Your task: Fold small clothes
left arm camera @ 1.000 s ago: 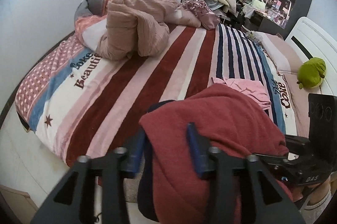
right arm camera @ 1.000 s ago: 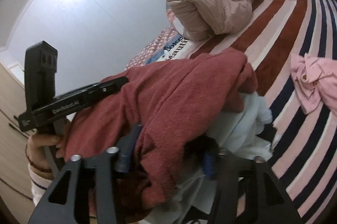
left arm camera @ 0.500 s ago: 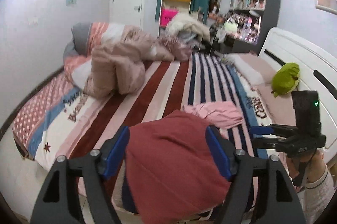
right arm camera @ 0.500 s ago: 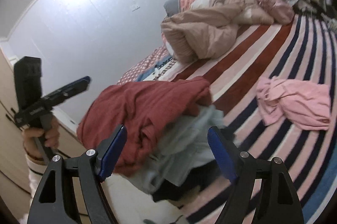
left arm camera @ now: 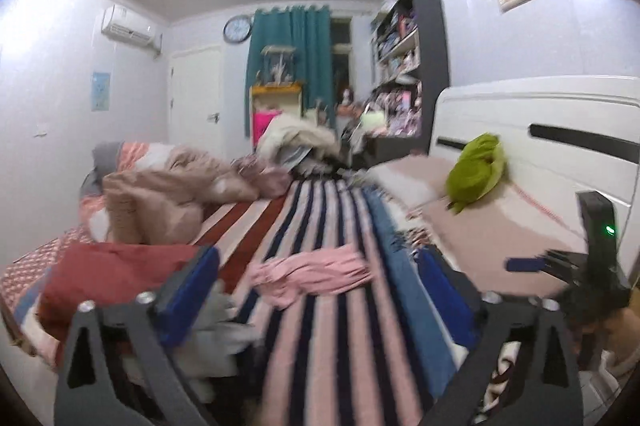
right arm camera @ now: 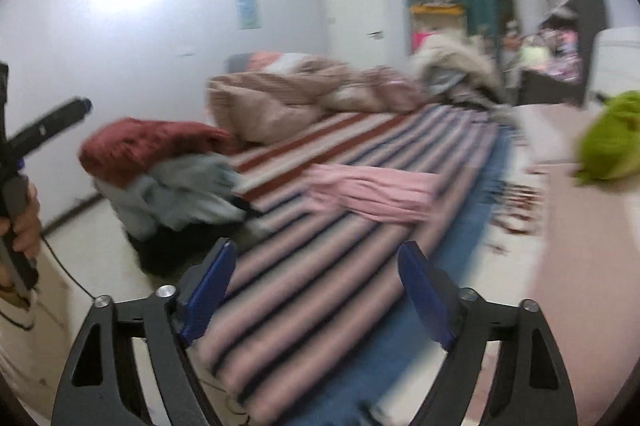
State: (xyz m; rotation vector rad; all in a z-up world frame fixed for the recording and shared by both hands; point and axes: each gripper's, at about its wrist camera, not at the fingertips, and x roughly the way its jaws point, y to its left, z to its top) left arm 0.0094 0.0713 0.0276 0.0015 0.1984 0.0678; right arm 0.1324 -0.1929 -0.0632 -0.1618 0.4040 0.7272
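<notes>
A folded red garment (left arm camera: 108, 274) lies on top of a pile with pale grey clothes (right arm camera: 188, 194) at the near left edge of the striped bed (left arm camera: 332, 226); it also shows in the right wrist view (right arm camera: 148, 146). A crumpled pink garment (left arm camera: 316, 272) lies on the stripes ahead, also in the right wrist view (right arm camera: 372, 194). My left gripper (left arm camera: 316, 294) is open and empty, above the bed to the right of the pile. My right gripper (right arm camera: 320, 290) is open and empty, held above the near bed edge. Each gripper shows at the other view's edge.
A bunched beige duvet (left arm camera: 160, 198) fills the far left of the bed. A green plush toy (left arm camera: 476, 170) sits on the pillow by the white headboard (left arm camera: 540, 130). Cluttered shelves (left arm camera: 404, 66) and a heap of clothes (left arm camera: 300, 142) stand beyond the bed.
Both grippers opened and let go of the red garment, which now rests on the pile. Both then lifted and swung right, toward the pink garment.
</notes>
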